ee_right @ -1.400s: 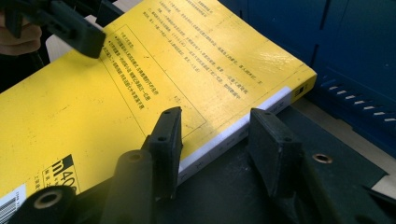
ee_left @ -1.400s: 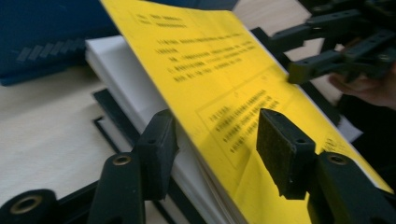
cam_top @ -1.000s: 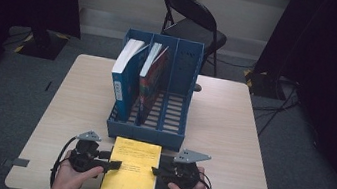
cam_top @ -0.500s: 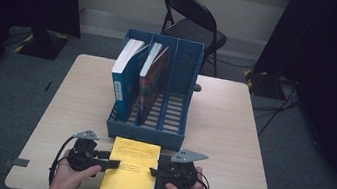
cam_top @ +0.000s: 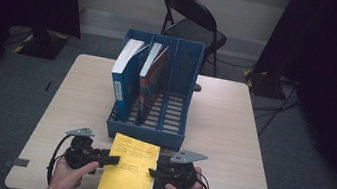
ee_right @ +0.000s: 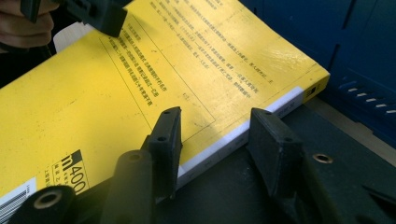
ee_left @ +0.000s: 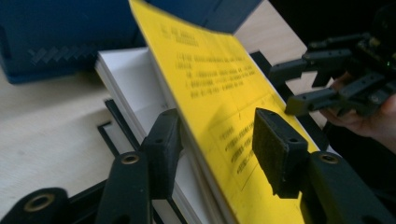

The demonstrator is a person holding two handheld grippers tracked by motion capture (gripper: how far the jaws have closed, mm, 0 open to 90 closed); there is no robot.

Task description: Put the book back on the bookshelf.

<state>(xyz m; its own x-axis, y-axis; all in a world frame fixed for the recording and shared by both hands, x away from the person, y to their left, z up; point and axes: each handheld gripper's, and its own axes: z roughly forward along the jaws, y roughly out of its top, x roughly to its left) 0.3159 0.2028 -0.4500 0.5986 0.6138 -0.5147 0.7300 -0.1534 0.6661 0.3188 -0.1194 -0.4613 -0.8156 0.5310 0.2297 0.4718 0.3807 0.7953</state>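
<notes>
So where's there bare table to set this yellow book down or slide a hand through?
Bare wood lies left of the blue file rack, out to the table edge, and a wider patch on its right. The near edge is crowded: the yellow book on a black stand, flanked by the left gripper and right gripper. The rack's right slot is empty.

A pale wooden table (cam_top: 232, 129) carries a blue file rack (cam_top: 157, 85) near its middle, toward the far edge. A yellow book (cam_top: 128, 172) sits at the near edge, on a black stand (ee_right: 261, 186) resting on the tabletop.
</notes>
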